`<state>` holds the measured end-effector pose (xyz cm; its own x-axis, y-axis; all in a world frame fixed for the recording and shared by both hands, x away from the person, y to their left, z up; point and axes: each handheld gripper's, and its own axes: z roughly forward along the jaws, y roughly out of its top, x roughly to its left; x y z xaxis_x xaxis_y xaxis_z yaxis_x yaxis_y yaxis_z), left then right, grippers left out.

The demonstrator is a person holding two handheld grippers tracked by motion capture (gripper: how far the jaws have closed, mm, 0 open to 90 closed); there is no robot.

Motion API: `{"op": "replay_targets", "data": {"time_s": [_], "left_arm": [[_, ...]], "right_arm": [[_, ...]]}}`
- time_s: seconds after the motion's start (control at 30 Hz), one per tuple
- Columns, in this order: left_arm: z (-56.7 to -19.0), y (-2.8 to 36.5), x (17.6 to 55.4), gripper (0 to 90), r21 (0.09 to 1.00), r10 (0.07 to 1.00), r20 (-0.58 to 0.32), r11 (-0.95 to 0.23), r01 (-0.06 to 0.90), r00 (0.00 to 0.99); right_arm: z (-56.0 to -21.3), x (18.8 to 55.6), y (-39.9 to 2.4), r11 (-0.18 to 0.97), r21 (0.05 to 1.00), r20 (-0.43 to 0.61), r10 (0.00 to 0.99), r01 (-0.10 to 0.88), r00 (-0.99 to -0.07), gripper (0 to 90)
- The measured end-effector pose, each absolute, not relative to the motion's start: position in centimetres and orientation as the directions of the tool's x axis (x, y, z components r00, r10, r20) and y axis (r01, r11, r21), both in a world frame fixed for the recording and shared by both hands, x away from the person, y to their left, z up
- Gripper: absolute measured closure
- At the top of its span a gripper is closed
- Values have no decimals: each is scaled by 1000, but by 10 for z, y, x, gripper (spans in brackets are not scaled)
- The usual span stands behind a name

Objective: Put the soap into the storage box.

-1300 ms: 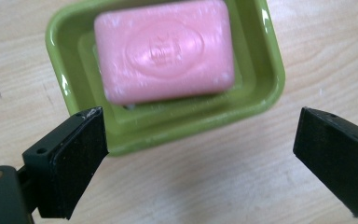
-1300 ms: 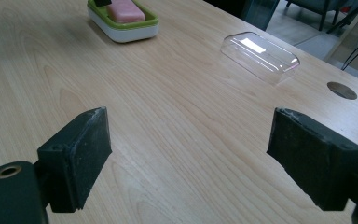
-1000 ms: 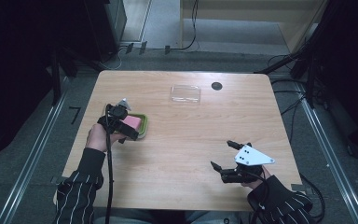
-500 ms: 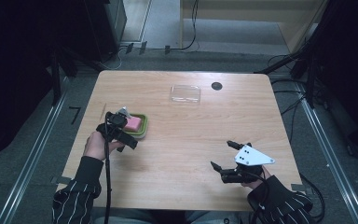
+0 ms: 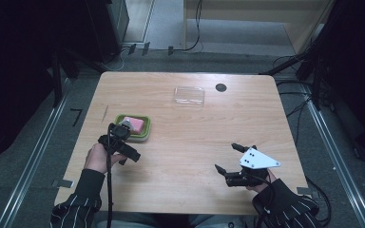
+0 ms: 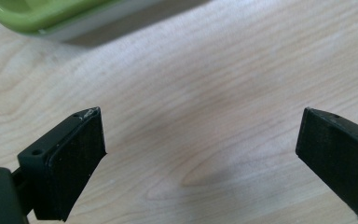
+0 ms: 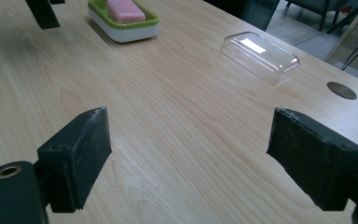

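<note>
Soap (image 5: 133, 124) in green dish (image 5: 145, 134) just beyond left gripper (image 6: 200, 154), jaws spread, empty; right gripper (image 7: 191, 161) well apart, jaws spread.

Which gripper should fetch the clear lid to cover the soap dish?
Probably the right gripper: open, empty, its view faces the clear lid across bare table. The left gripper, also open, sits beside the soap dish.

soap dish (image 5: 134, 127) (green), clear lid (image 5: 189, 95), table (image 5: 190, 156)

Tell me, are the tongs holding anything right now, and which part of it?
Nothing is held. The left tongs are open over bare table near the green soap dish. The right tongs are open too, with only wood between them.
</note>
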<state>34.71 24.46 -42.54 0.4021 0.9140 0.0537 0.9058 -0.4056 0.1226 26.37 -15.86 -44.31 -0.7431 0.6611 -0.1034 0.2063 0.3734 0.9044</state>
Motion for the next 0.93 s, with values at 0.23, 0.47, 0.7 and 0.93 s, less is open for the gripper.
{"op": "replay_targets", "data": {"time_s": [0.23,0.47,0.7,0.93], "left_arm": [[-432,240,336,19,96,902,58,-432,897,428],[-438,239,327,19,87,897,52,-442,893,439],[-445,238,319,19,63,891,55,-453,889,450],[-444,236,318,19,66,885,63,-464,883,461]], "right_arm": [[-443,264,-159,373,905,-103,661,205,-743,138],[-443,263,-159,370,905,-100,663,209,-742,138],[-443,263,-160,371,905,-102,663,207,-742,138],[-444,263,-160,373,905,-104,662,206,-742,138]]}}
